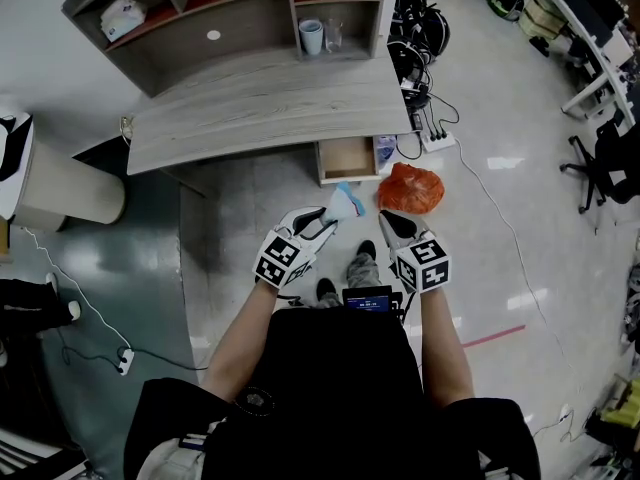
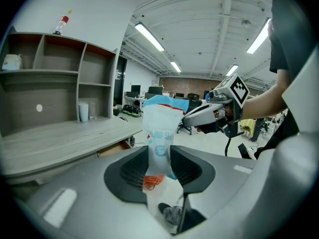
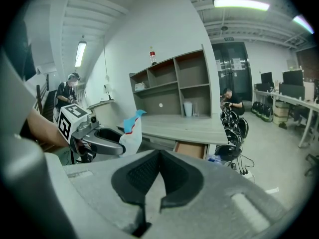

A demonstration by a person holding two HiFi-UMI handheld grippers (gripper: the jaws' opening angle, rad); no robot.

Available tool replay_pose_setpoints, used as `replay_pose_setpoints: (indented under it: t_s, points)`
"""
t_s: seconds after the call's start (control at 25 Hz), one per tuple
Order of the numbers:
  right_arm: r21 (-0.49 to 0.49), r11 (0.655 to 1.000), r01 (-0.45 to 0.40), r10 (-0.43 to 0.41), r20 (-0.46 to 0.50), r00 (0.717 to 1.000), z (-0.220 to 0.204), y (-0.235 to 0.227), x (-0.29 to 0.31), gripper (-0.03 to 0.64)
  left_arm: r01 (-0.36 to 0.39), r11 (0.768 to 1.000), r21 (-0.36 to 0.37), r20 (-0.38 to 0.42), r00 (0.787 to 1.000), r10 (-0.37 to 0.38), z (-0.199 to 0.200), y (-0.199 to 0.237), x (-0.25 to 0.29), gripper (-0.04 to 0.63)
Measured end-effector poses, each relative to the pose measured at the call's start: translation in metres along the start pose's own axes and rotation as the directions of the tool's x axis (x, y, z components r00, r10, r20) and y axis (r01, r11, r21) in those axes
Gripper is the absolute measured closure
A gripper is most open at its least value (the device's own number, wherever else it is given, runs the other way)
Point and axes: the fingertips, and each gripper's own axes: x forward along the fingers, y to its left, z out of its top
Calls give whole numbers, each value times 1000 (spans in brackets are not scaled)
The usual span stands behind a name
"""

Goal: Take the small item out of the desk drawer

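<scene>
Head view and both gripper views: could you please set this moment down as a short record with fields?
left tongs: shut on the packet, which is held upright
packet: white pouch with a blue top, out of the drawer
right tongs: shut, nothing between them, apart from the packet
drawer: open, under the desk
orange bag: just right of the drawer in the head view

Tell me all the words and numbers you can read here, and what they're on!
Packet in the left tongs: blue print, too blurred to read.
Marker cubes: black-and-white squares only, no words.
Screen at the person's waist: too small to read.
Nothing here reads clearly.
</scene>
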Motion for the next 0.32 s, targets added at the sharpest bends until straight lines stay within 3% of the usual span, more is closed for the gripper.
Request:
replay_pose_setpoints:
  t_s: [0.32]
  points:
    - [-5, 1000, -1, 1, -2, 1000, 4, -6, 4, 615, 4, 1000, 1, -2, 1000, -4, 3, 4, 6, 454]
